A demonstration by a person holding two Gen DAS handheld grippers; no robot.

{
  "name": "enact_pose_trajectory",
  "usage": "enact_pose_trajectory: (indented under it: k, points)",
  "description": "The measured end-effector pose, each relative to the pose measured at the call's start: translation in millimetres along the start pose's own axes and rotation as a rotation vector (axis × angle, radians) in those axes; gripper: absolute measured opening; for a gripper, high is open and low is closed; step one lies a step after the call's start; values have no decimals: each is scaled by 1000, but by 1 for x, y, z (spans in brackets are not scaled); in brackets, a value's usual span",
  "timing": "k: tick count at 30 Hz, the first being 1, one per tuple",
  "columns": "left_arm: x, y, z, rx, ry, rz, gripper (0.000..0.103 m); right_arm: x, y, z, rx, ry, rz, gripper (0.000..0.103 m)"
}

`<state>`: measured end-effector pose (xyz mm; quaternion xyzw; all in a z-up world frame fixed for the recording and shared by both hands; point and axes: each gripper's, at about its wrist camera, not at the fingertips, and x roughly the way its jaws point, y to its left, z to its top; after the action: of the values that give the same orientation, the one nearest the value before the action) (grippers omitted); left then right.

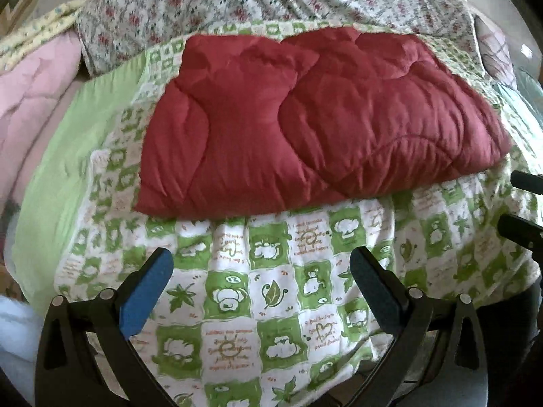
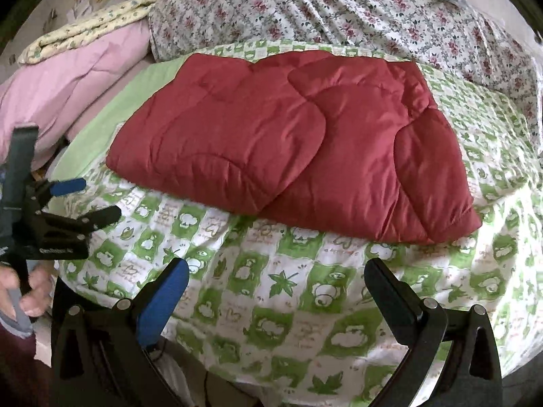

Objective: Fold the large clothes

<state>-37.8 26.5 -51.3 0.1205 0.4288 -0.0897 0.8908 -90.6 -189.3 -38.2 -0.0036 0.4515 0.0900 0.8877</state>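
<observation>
Folded red quilted garment (image 1: pixel 315 118) lying mid-bed on green-checked bedspread (image 1: pixel 271 291), left claw (image 1: pixel 261 274) hovering wide and empty near the front edge, right claw (image 2: pixel 276 283) likewise gaping, holding nothing

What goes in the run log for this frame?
red quilt: folded, on green bedspread | left gripper: open, empty | right gripper: open, empty | both short of quilt

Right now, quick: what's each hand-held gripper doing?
Left hand-held gripper: open, holding nothing, above the green-checked sheet.
Right hand-held gripper: open, holding nothing.
</observation>
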Motion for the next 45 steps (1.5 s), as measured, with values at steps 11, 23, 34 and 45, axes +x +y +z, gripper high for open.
enact_pose_trajectory:
  k: [11, 23, 34, 45]
  points:
    - [-22, -1, 29, 59, -21, 59, 103, -18, 1, 28, -19, -20, 4, 103]
    - [-7, 5, 68, -66, -20, 51, 103, -8, -6, 68, 58, -73, -40, 103]
    - [8, 8, 71, -142, -5, 63, 103, 16, -15, 77, 135, -91, -45, 103]
    - [16, 1, 70, -97, 69, 58, 103, 30, -3, 73, 78, 45, -41, 103]
